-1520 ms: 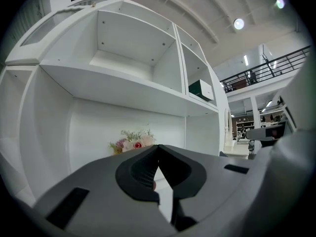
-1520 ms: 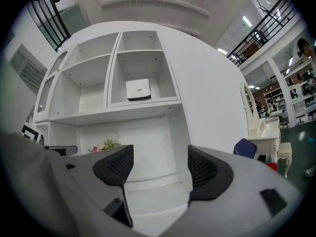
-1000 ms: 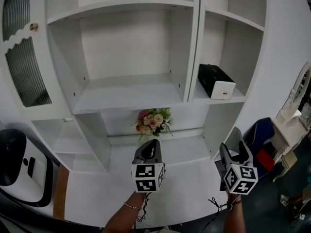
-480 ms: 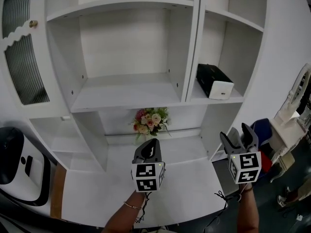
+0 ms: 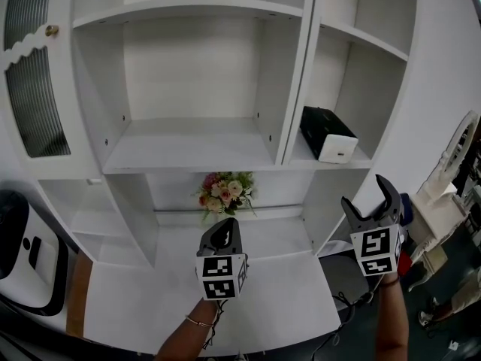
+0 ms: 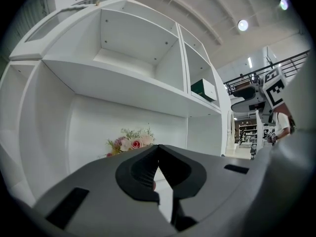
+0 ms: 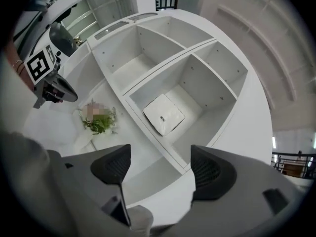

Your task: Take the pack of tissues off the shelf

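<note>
Reaching for the pack looks like the step in hand.

Head view: the pack of tissues (image 5: 328, 134), a dark box with a white end, lies in the right-hand compartment of the shelf (image 5: 304, 153). It sits near the front edge, with its white end turned outward at a slant. The right gripper (image 5: 366, 196) is raised below and to the right of that compartment, well apart from the pack. Its jaws stand wide and have just been opening, with nothing between them. The left gripper (image 5: 223, 232) hangs low over the counter (image 5: 278, 292), in front of the flowers (image 5: 222, 192). A good approach probably comes in through the open front of the compartment, clear of the upright on its left and the shelf lip below.

Left gripper view: the fingers meet at their tips and hold nothing. The pack shows high on the right, far off. This hand has no part in the grasp, so it is best kept low and away from the flowers.

Right gripper view: the two pads are far apart and empty. The pack shows beyond the gap, above it and a little left of its middle, with the scene tilted. I judge the gripper should first be lined up so the pack sits midway between the pads. The wrist should roll until each pad faces one long side. The jaws should close only once the pads lie alongside the box. The slanted pack may twist if one pad touches first.
</note>
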Available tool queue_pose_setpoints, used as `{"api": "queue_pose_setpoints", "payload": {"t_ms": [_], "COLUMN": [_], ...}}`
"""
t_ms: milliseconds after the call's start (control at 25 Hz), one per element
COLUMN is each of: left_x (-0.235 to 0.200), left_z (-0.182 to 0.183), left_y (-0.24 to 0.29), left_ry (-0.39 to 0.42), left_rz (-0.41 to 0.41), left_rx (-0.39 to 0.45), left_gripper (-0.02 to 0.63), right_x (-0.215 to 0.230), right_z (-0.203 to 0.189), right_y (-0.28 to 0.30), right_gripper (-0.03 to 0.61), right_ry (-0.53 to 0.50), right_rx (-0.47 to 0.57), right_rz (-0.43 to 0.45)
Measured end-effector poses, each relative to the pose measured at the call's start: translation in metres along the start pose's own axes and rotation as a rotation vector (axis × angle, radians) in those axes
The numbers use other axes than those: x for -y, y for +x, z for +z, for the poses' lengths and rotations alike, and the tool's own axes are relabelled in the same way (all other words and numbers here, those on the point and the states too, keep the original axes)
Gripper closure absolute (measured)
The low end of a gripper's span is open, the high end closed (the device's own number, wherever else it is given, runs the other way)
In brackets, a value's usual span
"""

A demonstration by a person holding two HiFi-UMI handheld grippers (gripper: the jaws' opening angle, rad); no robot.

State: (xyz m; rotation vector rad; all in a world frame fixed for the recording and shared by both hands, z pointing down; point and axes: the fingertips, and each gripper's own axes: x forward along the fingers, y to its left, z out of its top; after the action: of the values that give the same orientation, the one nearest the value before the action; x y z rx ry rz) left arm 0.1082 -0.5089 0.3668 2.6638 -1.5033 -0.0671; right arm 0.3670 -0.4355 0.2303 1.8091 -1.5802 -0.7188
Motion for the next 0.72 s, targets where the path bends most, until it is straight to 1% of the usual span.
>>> {"api": "queue_pose_setpoints", "payload": {"t_ms": [240, 400, 520, 720], "left_x": [0.0, 0.001, 0.0, -0.005], "left_z": [0.0, -0.002, -0.004, -0.007], "left_y": [0.004, 0.006, 0.007, 0.008], "left_ry": [-0.023, -0.038, -0.05, -0.064], "left_rz": [0.012, 0.017, 0.02, 0.039], "left_rx": [0.003, 0.005, 0.001, 0.004], "left_gripper": [0.598, 0.598, 0.598, 0.598], "right_x": [0.005, 0.01, 0.015, 0.015], "right_z": [0.023, 0.032, 0.042, 0.055], "right_y": [0.016, 0.029, 0.037, 0.05], "right_gripper": [0.179, 0.158, 0.156, 0.156], "right_ry": [-0.142, -0.203, -0.252, -0.327], "right_rx": [0.033, 0.037, 0.046, 0.056], "right_rz": [0.034, 0.056, 0.07, 0.134]}}
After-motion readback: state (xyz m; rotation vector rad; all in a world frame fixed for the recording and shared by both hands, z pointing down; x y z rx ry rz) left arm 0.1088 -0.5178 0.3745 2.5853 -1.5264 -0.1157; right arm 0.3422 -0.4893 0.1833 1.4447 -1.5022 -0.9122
